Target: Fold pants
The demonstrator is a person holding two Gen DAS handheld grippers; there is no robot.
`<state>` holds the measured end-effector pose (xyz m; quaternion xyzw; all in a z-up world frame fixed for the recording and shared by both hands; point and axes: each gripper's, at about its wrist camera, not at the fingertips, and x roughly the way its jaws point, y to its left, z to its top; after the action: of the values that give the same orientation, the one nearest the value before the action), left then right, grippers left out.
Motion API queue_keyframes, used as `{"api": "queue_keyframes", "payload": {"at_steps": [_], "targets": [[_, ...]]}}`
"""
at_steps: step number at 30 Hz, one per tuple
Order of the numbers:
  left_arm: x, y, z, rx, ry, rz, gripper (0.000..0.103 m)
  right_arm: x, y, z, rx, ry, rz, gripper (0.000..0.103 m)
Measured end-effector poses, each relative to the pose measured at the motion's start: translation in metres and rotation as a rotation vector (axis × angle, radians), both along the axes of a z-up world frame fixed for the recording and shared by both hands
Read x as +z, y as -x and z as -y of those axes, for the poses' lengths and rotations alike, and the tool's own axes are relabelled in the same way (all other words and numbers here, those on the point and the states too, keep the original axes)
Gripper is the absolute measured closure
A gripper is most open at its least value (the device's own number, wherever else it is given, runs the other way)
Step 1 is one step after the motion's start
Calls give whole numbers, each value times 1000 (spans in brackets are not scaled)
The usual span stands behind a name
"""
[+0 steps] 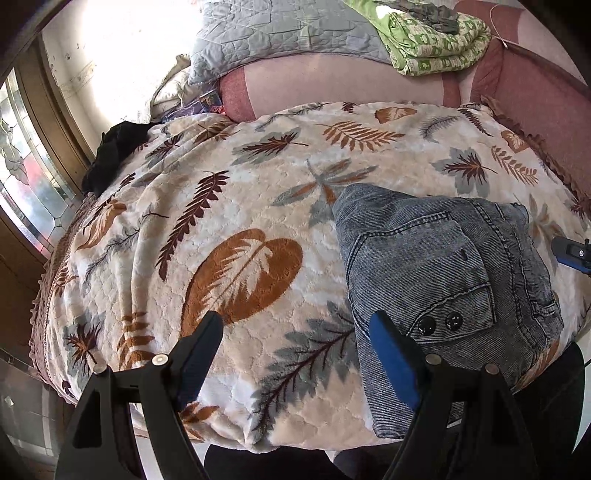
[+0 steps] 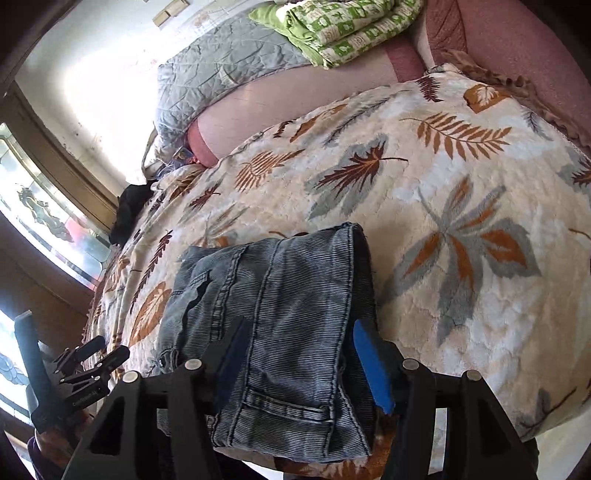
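So the jeans (image 1: pixel 439 280) are folded up into a compact bundle, sitting on the leaf-print blanket (image 1: pixel 240 206) near the front edge of the bed. In the left wrist view the back pocket with its two dark buttons faces up, and the bundle sits to the right of center.

The left gripper (image 1: pixel 295 354) has its fingers spread wide apart with nothing between them but blanket. Its right blue pad is just beside the left edge of the jeans; can't tell if it's actually touching the denim or just in front of it. The other pad hangs over a brown leaf on the blanket.

The right gripper (image 2: pixel 306 365) is also wide open, fingers straddling the near end of the jeans (image 2: pixel 273 325), with a belt loop and seam showing between the two pads. Nothing is pinched. Hard to say whether the pads touch the fabric or just hover over it.

In the right wrist view the left gripper (image 2: pixel 92 362) shows at the lower left, off to the side of the bundle.

Further back on the bed there's a gray quilt (image 1: pixel 280 33), a folded green blanket (image 1: pixel 436 40), and a black piece of clothing (image 1: pixel 110 155) at the left edge by the window.
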<state>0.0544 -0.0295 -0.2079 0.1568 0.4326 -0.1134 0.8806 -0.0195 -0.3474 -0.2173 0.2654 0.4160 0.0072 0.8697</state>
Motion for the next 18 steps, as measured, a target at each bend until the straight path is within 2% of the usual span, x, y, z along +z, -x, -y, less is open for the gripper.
{"api": "queue_keyframes", "payload": {"at_steps": [18], "targets": [[9, 8, 1, -6, 10, 24, 21, 2, 1, -4, 7, -8, -2, 40]]}}
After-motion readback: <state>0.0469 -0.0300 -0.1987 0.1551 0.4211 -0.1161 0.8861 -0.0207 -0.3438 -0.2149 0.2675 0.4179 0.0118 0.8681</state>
